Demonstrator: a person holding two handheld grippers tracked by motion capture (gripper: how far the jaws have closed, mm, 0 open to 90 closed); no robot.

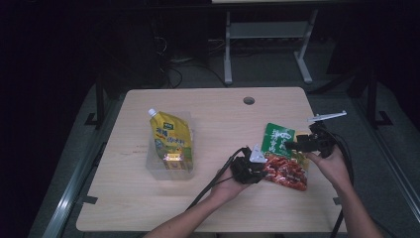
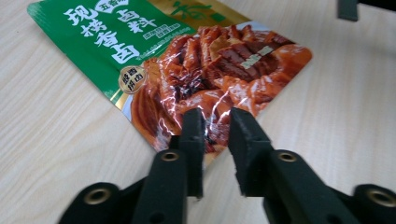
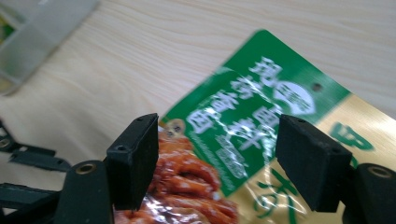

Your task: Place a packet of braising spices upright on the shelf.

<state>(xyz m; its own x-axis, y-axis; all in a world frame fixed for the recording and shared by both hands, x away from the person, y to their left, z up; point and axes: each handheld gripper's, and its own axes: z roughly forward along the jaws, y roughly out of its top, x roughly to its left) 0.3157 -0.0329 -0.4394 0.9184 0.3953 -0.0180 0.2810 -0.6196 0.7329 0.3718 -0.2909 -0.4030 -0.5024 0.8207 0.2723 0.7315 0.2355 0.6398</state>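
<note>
Currently left gripper fingers nearly clenched at snack packet edge — seat deeper before lifting; right gripper fingers released — hovering.

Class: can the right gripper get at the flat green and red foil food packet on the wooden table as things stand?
Probably yes: the right gripper hangs open just over the packet, nothing between; the left gripper works the opposite edge.
</note>
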